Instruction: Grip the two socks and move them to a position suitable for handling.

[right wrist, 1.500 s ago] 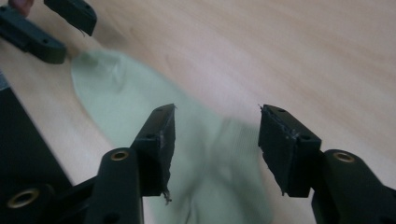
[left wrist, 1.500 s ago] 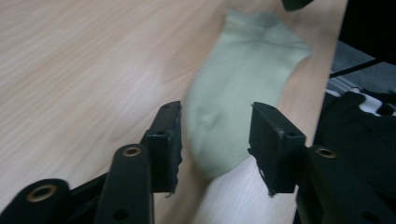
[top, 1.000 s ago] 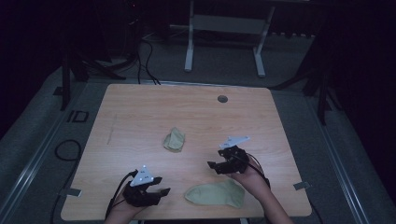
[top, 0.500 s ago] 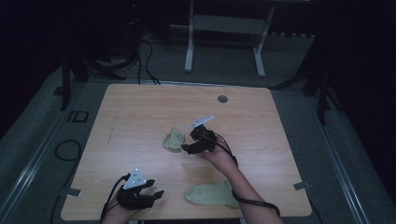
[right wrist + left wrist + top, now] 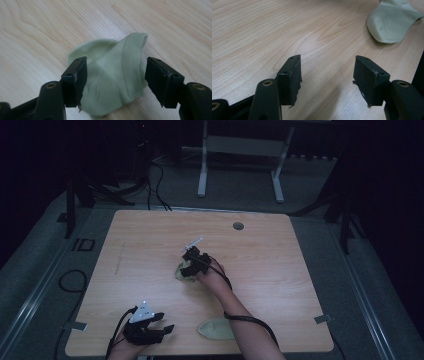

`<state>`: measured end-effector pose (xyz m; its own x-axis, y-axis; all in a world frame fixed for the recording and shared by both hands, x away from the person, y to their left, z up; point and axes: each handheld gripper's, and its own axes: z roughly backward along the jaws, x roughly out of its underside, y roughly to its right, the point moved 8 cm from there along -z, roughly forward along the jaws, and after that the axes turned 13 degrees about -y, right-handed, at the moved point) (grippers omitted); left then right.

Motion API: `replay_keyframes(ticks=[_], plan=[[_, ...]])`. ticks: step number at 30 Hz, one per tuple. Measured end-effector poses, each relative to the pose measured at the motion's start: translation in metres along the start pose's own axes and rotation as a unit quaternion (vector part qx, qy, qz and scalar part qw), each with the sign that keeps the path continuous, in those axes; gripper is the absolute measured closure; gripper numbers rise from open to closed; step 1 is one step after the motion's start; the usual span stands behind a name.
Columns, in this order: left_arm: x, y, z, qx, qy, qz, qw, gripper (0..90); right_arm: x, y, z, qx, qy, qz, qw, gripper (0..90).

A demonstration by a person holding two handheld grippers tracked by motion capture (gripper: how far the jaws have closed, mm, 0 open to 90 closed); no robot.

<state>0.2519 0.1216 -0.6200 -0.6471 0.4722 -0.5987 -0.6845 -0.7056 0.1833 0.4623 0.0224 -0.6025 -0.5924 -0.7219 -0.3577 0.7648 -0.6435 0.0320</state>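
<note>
While the left gripper (image 5: 167, 329) rests open over bare wood at the table's (image 5: 300, 270) near edge, the right gripper (image 5: 116, 82), jaws just widening, straddles the crumpled green sock (image 5: 110, 82) at mid-table without pinching it.

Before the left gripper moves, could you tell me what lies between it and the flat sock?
Only bare table lies between the left gripper and the flat sock, as the left gripper view shows.

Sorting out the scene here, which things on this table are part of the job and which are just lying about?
In the job: crumpled green sock, right gripper open around it, flat green sock, left gripper.

Lying about: round grommet in the table, floor cables.
</note>
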Motion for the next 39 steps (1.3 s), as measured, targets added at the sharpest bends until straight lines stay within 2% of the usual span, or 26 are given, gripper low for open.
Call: replay_keyframes(ticks=[3, 6, 8, 9, 11, 12, 14, 17, 19, 27, 29, 31, 33, 39], plan=[[0.0, -0.001, 0.0, 0.001, 0.0, 0.001, 1.0, 39.6, 0.001, -0.003, -0.01, 0.004, -0.018, -0.001, 0.9998, 34.1], [0.0, -0.002, 0.002, 0.001, 0.003, 0.002, 1.0, 39.6, 0.001, -0.008, -0.012, -0.013, -0.013, -0.001, 0.9998, 40.6], [0.0, -0.002, 0.002, 0.0, 0.004, 0.002, 1.0, 39.6, 0.002, -0.01, -0.011, -0.016, -0.009, -0.001, 0.9998, 51.1], [0.001, -0.002, 0.002, 0.0, 0.003, 0.002, 1.0, 39.6, 0.002, -0.011, -0.011, -0.018, -0.007, -0.001, 0.9998, 61.6], [0.001, -0.001, 0.001, -0.001, 0.002, 0.002, 1.0, 39.6, 0.002, -0.015, -0.01, -0.029, -0.011, 0.001, 0.9995, 75.5], [0.001, -0.001, 0.001, 0.0, 0.0, 0.002, 1.0, 39.6, 0.001, -0.017, -0.009, -0.034, -0.013, 0.001, 0.9993, 77.8], [0.001, -0.001, 0.0, 0.001, -0.001, 0.002, 1.0, 39.6, 0.0, -0.018, -0.009, -0.027, -0.016, 0.006, 0.9995, 79.4], [0.001, -0.001, -0.001, 0.002, -0.001, 0.004, 1.0, 39.6, 0.002, -0.02, -0.003, -0.031, -0.021, 0.016, 0.9992, 79.7], [0.001, -0.001, -0.001, 0.001, -0.002, 0.005, 1.0, 39.5, 0.004, -0.018, 0.004, -0.033, -0.021, 0.014, 0.9991, 79.7], [0.0, -0.001, -0.001, 0.001, 0.002, 0.008, 1.0, 39.5, 0.016, -0.004, 0.037, -0.031, 0.0, 0.014, 0.9994, 79.6], [-0.001, -0.002, 0.0, -0.001, 0.004, 0.011, 0.9999, 39.6, 0.027, 0.002, 0.053, -0.026, 0.01, 0.016, 0.9995, 79.5], [-0.001, -0.002, 0.001, -0.001, 0.005, 0.013, 0.9999, 39.5, 0.031, 0.004, 0.058, -0.026, 0.015, 0.016, 0.9994, 79.5], [-0.001, -0.001, 0.0, 0.0, 0.005, 0.013, 0.9999, 39.5, 0.045, 0.008, 0.07, -0.03, 0.026, 0.015, 0.9991, 79.4], [-0.002, 0.001, 0.0, 0.006, 0.006, 0.016, 0.9998, 39.6, 0.079, 0.015, 0.089, -0.025, 0.041, 0.015, 0.9987, 79.3]])
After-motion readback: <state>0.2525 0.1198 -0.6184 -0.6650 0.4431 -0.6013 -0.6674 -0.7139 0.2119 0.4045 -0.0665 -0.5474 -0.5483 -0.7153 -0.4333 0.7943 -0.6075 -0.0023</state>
